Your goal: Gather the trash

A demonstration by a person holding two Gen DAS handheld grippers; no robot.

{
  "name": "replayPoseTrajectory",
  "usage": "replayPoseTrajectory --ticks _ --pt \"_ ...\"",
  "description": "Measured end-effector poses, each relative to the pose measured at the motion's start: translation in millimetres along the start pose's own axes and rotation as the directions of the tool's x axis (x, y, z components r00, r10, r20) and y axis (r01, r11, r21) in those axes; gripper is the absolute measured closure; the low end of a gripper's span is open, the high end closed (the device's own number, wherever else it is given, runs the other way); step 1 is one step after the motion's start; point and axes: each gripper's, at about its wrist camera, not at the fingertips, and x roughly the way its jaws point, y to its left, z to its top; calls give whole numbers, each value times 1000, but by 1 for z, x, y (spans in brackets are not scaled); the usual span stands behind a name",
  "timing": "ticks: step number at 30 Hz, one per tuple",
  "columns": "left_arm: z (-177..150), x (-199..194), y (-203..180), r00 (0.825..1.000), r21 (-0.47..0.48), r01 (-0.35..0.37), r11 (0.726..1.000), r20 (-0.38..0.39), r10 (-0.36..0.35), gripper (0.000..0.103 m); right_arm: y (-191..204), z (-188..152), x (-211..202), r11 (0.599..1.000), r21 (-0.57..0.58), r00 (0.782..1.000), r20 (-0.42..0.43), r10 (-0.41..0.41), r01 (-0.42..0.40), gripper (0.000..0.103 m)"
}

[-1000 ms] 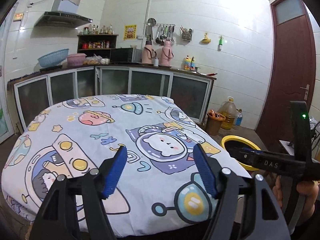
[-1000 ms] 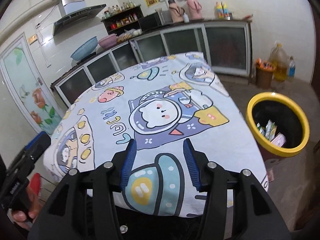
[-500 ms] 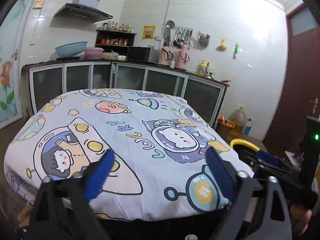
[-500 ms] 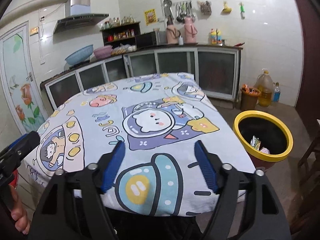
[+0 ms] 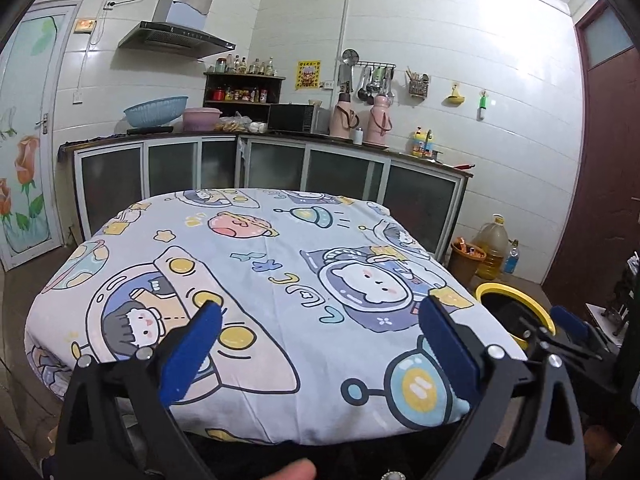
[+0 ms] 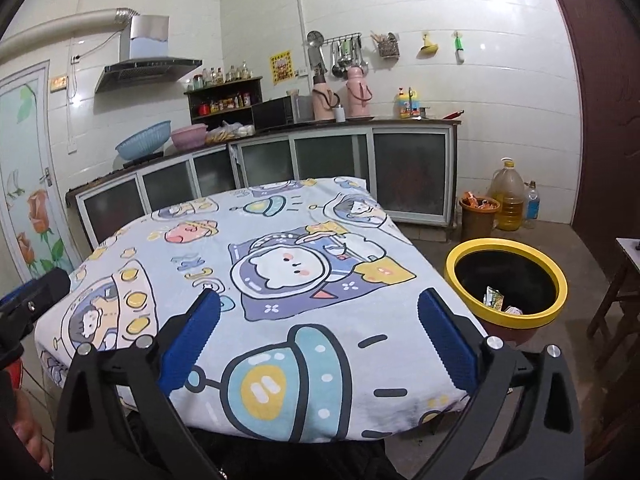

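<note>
Hiding behind table edge (image 5: 400, 424), bin (image 5: 516, 316) partly cut off

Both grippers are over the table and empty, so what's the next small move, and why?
Probably stop and hold. The tablecloth shows no trash, wrappers already lie in the yellow bin, and the left gripper and the still-opening right gripper hold nothing.

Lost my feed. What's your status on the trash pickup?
Left gripper open, empty; right gripper opening, empty. Wrappers in yellow bin. Tablecloth shows no trash.

Tabletop (image 6: 280, 216) bare; bin (image 6: 506, 280) beside rt edge.
</note>
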Motion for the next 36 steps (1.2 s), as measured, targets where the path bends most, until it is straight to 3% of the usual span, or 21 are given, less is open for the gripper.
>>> replayPoseTrajectory --ticks 36 --pt "-2 -2 -2 999 -12 42 999 8 -42 8 4 -5 3 1000 -21 1000 -10 1 -1 8"
